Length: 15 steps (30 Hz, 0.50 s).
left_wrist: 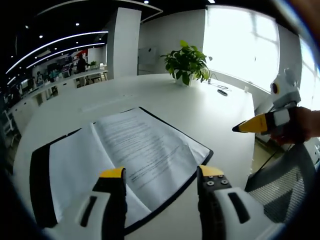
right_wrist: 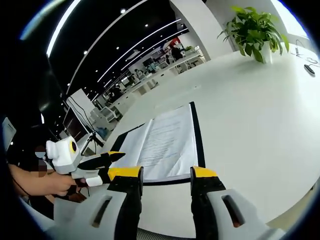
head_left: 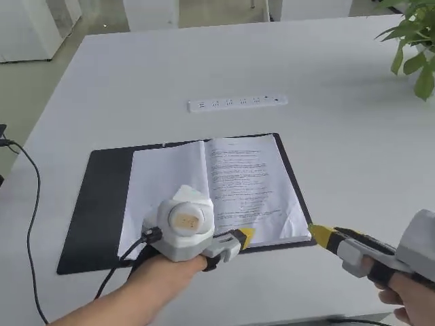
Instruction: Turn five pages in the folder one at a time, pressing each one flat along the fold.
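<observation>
The folder (head_left: 102, 204) lies open and flat on the white table (head_left: 340, 136), in the middle of the near half, with its black cover showing as a wide band on the left and a thin border along the right and near edges. It holds a stack of paper sheets. A printed page (head_left: 248, 183) faces up on the right side, and a blank white page (head_left: 166, 183) lies on the left side of the fold, its left edge stopping short of the cover's left edge.

The left gripper (head_left: 241, 238) is held over the near edge of the folder, below the fold, with its yellow-tipped jaws pointing right. In the left gripper view its jaws (left_wrist: 161, 172) stand well apart and hold nothing, with the near edge of the folder (left_wrist: 40, 185) between them. The right gripper (head_left: 319, 233) comes in from the near right, its yellow tip just beside the folder's near right corner – whether it touches the paper cannot be told. In the right gripper view its jaws (right_wrist: 165, 172) are also spread and empty, with the folder (right_wrist: 196, 135) lying beyond them.

Farther off, a white power strip (head_left: 238, 103) lies on the table beyond the folder – well apart from it. A leafy plant (head_left: 414, 41) stands at the far right, and a black cable (head_left: 30, 204) trails over the table's left edge.
</observation>
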Available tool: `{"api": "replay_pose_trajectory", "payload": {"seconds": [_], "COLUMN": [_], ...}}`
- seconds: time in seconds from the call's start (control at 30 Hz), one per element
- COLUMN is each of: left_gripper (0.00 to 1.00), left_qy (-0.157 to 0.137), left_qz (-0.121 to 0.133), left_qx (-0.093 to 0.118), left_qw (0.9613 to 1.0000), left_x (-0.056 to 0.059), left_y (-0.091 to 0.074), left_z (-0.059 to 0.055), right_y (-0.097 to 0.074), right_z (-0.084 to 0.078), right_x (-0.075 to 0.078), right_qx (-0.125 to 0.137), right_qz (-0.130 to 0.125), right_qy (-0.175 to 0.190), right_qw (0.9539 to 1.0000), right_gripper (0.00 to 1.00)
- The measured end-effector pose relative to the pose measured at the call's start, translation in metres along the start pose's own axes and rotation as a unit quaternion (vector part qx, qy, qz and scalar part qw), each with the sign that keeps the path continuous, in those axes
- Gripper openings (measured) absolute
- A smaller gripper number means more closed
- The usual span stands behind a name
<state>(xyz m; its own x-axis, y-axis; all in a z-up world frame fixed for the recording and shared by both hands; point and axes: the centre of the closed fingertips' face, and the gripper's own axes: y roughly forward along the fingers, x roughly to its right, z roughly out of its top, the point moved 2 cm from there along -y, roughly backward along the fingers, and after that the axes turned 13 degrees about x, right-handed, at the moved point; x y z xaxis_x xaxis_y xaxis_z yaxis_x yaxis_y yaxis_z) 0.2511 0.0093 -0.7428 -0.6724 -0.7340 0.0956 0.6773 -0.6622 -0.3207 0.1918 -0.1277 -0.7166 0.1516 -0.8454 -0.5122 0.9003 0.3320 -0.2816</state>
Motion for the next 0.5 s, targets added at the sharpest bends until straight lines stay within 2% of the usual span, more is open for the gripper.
{"api": "replay_pose_trajectory", "payload": {"seconds": [0.23, 0.5], "left_gripper": [0.56, 0.51], "left_qy": [0.007, 0.013], "left_qz": [-0.003, 0.016], "left_qx": [0.001, 0.016], "left_qw": [1.0000, 0.9997], "left_x": [0.016, 0.023], "left_y": [0.033, 0.059], "left_z": [-0.009, -0.019], "right_y": [0.005, 0.010], "right_z": [0.003, 0.001], "right_x": [0.011, 0.019], "right_qx": [0.001, -0.003], "right_qz": [0.001, 0.003], "right_qy": [0.005, 0.010], "right_qw": [1.0000, 0.9999], "right_gripper": [0.36, 0.35]}}
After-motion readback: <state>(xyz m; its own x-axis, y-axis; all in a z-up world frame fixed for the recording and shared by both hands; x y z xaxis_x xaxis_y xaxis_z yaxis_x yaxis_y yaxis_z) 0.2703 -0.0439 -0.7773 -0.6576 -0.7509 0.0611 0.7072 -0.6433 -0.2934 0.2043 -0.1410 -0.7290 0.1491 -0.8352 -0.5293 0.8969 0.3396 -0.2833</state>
